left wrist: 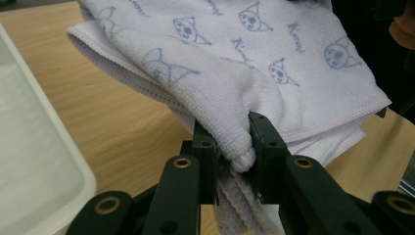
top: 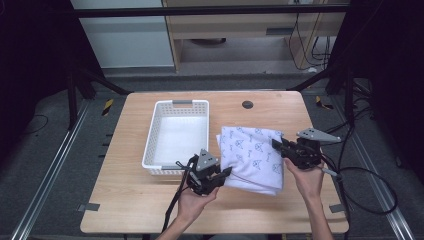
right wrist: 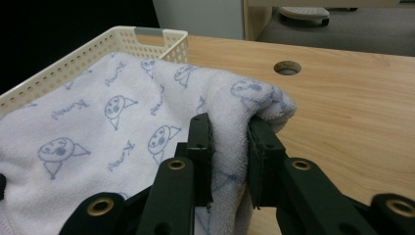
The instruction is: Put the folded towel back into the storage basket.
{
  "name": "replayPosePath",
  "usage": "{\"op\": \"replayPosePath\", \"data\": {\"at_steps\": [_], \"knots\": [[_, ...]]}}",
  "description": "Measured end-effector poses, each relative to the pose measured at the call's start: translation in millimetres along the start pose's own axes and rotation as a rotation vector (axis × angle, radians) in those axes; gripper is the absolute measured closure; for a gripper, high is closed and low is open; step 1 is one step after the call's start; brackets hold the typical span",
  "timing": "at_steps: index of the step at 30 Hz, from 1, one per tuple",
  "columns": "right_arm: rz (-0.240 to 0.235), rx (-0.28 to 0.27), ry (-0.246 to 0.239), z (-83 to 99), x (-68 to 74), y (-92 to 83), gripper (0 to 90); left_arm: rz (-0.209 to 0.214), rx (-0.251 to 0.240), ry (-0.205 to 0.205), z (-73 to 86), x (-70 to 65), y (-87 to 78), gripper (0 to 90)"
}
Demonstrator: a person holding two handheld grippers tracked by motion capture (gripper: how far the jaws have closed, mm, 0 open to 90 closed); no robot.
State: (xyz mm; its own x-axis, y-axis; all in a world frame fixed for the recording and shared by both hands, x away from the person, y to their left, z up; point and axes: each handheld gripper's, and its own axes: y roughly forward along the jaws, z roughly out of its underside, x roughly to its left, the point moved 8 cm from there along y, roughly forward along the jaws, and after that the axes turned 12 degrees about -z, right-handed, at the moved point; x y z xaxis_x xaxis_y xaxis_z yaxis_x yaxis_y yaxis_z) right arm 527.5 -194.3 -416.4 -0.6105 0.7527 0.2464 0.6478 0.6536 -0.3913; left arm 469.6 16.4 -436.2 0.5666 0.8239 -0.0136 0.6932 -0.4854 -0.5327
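Observation:
A folded white towel [top: 252,155] printed with small blue cat faces hangs between both grippers over the right half of the wooden table [top: 125,200]. My left gripper [top: 226,172] is shut on the towel's near left corner; in the left gripper view the towel [left wrist: 235,73] bunches between the black jaws at my left gripper [left wrist: 235,147]. My right gripper [top: 277,145] is shut on the towel's right edge; in the right gripper view a fold of the towel [right wrist: 122,127] is pinched at my right gripper [right wrist: 230,147].
An empty white perforated basket [top: 152,135] stands left of the towel, seen also as the basket [right wrist: 78,58] behind the cloth and the basket [left wrist: 29,147] at the left. A round cable hole [top: 247,105] sits near the table's far edge.

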Motion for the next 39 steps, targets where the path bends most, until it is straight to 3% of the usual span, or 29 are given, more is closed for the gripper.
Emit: {"op": "replayPosePath", "data": {"at_steps": [15, 39], "knots": [[-0.033, -0.037, -0.021, -35.5, 27.0, 23.4, 74.6, -0.056, -0.039, -0.004, -13.9, 34.8, -25.6, 74.8], [-0.092, -0.038, -0.094, -78.8, 81.8, 85.9, 74.3, -0.134, -0.094, -0.101, -8.6, 107.9, -62.1, 74.8]]}}
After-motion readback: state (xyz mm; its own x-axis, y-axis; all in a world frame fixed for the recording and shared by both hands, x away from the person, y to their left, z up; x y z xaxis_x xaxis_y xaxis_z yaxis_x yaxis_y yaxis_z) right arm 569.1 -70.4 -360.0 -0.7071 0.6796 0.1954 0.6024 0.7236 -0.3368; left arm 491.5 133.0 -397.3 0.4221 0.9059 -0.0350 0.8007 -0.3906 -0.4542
